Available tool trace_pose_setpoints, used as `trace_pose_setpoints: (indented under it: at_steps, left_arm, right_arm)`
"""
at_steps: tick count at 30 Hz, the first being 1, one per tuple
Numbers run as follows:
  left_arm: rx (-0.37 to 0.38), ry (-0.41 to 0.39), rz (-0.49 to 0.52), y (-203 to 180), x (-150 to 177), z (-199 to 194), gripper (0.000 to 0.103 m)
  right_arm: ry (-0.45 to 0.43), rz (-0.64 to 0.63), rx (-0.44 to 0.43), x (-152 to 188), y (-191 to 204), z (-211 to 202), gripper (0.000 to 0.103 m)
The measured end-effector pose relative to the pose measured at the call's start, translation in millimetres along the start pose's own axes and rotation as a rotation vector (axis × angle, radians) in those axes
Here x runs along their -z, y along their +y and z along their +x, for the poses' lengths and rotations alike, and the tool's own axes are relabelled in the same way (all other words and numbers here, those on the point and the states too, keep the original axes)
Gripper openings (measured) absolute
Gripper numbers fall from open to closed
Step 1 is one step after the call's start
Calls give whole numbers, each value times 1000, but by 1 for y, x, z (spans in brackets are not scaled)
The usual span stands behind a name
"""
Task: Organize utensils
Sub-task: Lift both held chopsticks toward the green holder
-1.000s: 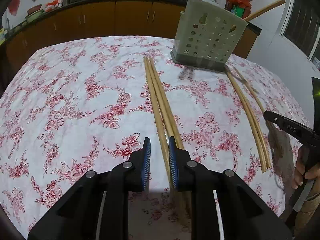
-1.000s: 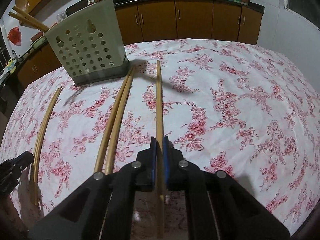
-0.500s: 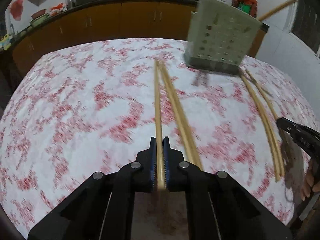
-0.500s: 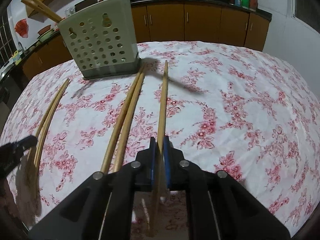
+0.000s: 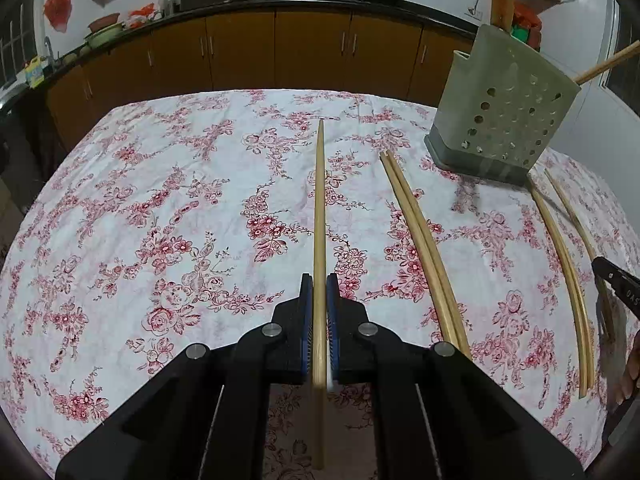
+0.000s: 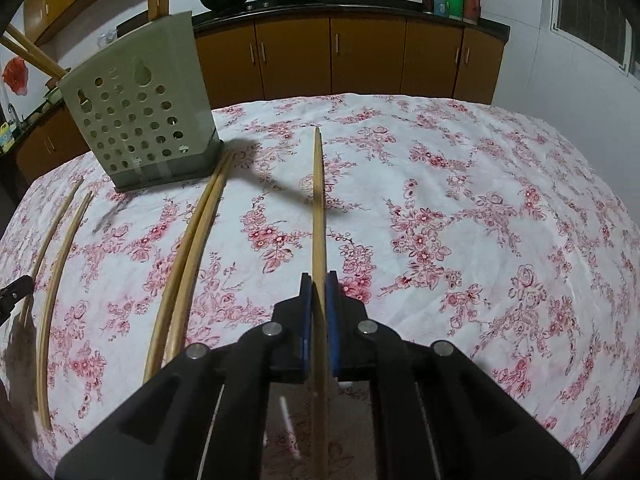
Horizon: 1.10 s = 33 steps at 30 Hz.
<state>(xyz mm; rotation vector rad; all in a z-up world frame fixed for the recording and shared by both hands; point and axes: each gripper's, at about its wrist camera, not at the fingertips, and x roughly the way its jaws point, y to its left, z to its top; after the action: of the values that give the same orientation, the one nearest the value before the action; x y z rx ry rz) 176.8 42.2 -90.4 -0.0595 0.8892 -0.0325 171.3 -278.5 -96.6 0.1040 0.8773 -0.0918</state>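
Observation:
My left gripper (image 5: pixel 319 284) is shut on a long wooden chopstick (image 5: pixel 319 208), held above the floral tablecloth (image 5: pixel 160 220) and pointing away. My right gripper (image 6: pixel 319 282) is shut on another wooden chopstick (image 6: pixel 318 200), also lifted and casting a shadow. The grey perforated utensil holder (image 5: pixel 504 120) stands at the far right in the left wrist view and at the far left in the right wrist view (image 6: pixel 140 112), with chopsticks sticking out of its top. Two pairs of chopsticks lie on the cloth: one pair (image 5: pixel 424 248) mid-table, another pair (image 5: pixel 564 264) further right.
The right gripper's tip (image 5: pixel 618 284) shows at the right edge of the left wrist view. Brown kitchen cabinets (image 5: pixel 280 52) with a dark counter and pans run behind the table. The table edge curves close on both sides.
My left gripper closed on one chopstick from the middle group and lifted it leftward, leaving a pair on the cloth. My right gripper raised its chopstick off the cloth.

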Motion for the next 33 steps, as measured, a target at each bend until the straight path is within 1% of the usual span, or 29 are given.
trace_pose_setpoints:
  at_steps: [5,14,24,26,29,33]
  left_arm:
    - [22,0,-21,2,0,1,8]
    - [26,-2,-24,3,0,1,9]
    - [29,-2,-27,4,1,0,9]
    - [20,-2,-20,3,1,0,9]
    - [-13,1,25,-3,6,-4,9]
    - [-8,1,23,-1,11,-7,9]
  right_arm:
    - [1,3,-4,0,-1,1,9]
    - [0,28,-32,0,-4,0,9]
    - [1,28,-31,0,-3,0,9]
    - [1,21,-23,1,-2,-1,9]
    - [1,13,-29,6,-1,-6,9]
    - [2,34,-57,9,-5,-9,9]
